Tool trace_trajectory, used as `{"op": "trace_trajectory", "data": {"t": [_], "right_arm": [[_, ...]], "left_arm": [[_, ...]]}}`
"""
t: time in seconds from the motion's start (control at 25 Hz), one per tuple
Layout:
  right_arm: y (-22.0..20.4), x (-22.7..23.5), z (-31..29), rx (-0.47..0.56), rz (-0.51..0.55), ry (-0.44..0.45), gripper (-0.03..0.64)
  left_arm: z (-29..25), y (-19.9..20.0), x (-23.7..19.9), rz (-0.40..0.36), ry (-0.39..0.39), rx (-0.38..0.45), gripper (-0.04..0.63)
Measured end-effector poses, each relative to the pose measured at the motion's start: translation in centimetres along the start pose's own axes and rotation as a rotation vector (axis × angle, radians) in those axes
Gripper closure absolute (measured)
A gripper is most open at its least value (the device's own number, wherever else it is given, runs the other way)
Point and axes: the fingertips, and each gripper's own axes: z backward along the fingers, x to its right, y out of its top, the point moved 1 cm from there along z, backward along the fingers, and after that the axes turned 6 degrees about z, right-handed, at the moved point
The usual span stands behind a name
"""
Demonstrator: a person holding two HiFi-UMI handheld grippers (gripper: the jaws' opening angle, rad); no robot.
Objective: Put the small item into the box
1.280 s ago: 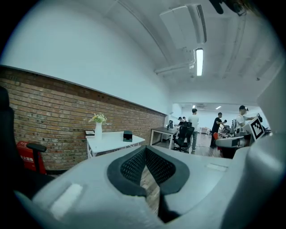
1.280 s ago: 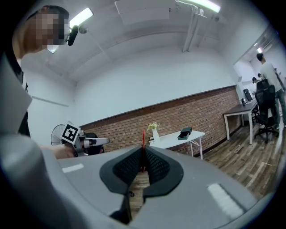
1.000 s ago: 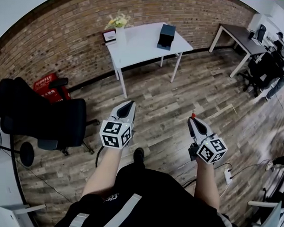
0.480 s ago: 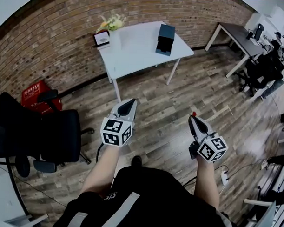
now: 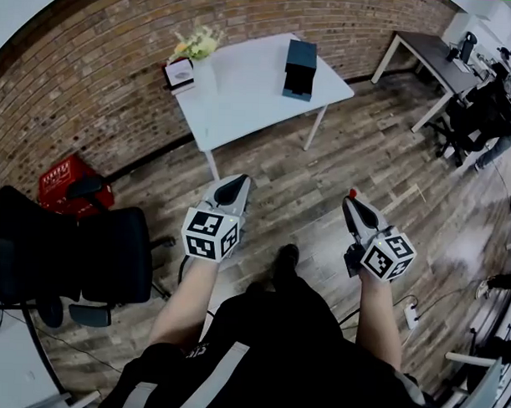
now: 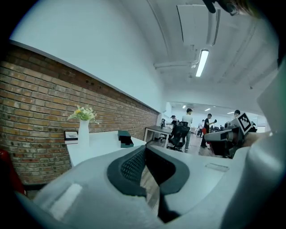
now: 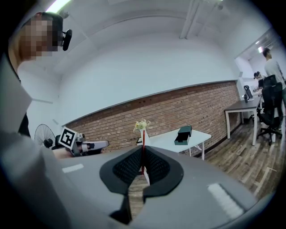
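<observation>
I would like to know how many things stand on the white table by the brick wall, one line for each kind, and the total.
vase of flowers: 1
dark box: 1
small dark-edged square item: 1
Total on the white table: 3

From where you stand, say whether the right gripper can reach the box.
Probably not: the right gripper, shut on a red item, is over open floor, short of the table bearing the box.
</observation>
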Motion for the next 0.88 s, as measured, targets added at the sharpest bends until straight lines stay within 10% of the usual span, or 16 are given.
{"op": "trace_trajectory", "data": {"t": [0.88], "right_arm": [[3.6,24.5,-19.0,0.023,-0.144,0.076,0.603]], "left_arm": [[-27.6,7.1,-5.1,-0.095,0.037,-0.091,0.589]]}}
